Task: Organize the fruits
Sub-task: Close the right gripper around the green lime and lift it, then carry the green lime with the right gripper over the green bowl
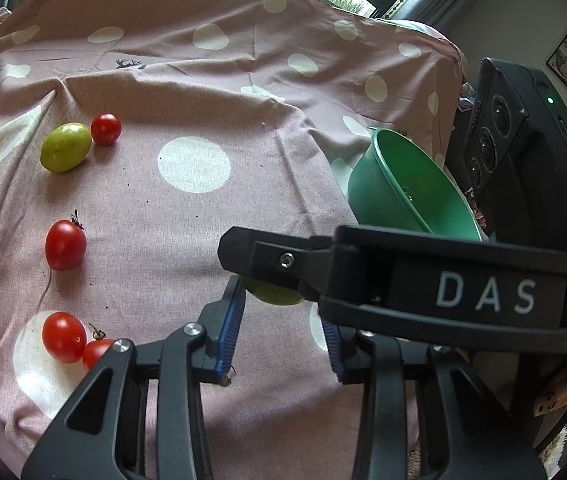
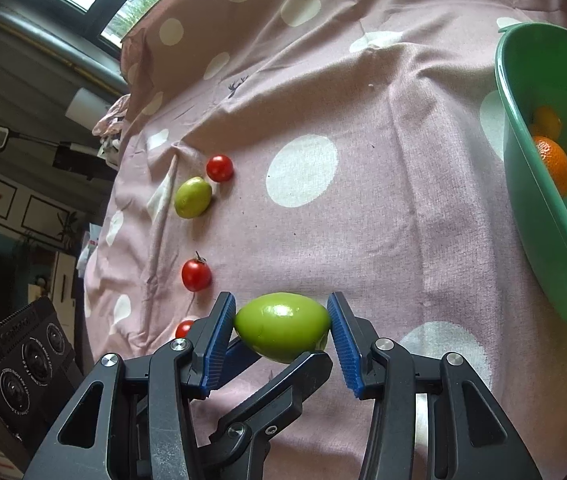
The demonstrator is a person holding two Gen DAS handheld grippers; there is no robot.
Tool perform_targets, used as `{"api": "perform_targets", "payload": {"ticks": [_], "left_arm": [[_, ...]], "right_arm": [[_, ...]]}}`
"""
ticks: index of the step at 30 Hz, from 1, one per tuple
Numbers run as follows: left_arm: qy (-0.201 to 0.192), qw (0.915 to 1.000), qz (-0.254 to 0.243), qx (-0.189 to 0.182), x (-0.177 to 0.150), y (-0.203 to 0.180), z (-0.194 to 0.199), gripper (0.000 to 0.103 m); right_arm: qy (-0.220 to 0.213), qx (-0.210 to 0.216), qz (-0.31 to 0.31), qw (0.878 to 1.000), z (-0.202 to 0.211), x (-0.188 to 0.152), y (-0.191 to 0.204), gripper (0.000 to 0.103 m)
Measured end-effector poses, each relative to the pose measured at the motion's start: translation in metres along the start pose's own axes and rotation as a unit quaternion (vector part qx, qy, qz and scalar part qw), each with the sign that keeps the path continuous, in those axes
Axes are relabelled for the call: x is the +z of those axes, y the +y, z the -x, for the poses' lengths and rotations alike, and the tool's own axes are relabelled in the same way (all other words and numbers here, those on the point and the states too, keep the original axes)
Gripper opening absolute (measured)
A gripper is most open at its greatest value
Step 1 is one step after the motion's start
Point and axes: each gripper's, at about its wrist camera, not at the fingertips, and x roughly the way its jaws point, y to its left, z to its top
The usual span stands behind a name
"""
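— What has the right gripper (image 2: 281, 324) got?

— The green fruit (image 2: 283, 332). Its blue pads (image 2: 343, 340) press on the two ends, jaws partway closed, near the front edge of the pink spotted cloth (image 2: 363, 220). I can't tell whether the fruit rests on the cloth.

— And the left gripper (image 1: 281, 308)?

— It comes in from the side, under the right one, both angled downward. One of its pads (image 1: 232, 320) touches the fruit; the other is hidden behind the right gripper's finger, so I can't tell whether it grips.

— Anything only one camera catches?

— The right one sees oranges (image 2: 555, 164) in the green bowl (image 2: 531, 200) at the cloth's right edge. The left shows four cherry tomatoes (image 1: 65, 245) and another green fruit (image 1: 65, 147) along the left edge.
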Motion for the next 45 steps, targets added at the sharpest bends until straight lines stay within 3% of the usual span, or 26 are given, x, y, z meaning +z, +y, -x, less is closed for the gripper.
{"api": "perform_targets", "payload": {"ticks": [17, 30, 45], "left_arm": [[-0.038, 0.9981, -0.047, 0.009, 0.014, -0.038, 0.018, 0.037], [-0.050, 0.9945, -0.092, 0.009, 0.031, -0.085, 0.010, 0.037], [-0.049, 0.9887, -0.141, -0.014, 0.043, -0.136, -0.004, 0.037]], "right_arm": [[-0.050, 0.017, 0.034, 0.998, 0.041, 0.003, 0.008, 0.050], [-0.103, 0.031, 0.016, 0.994, 0.083, 0.010, -0.018, 0.050], [-0.168, 0.014, -0.007, 0.986, 0.129, 0.012, -0.046, 0.050]]}}
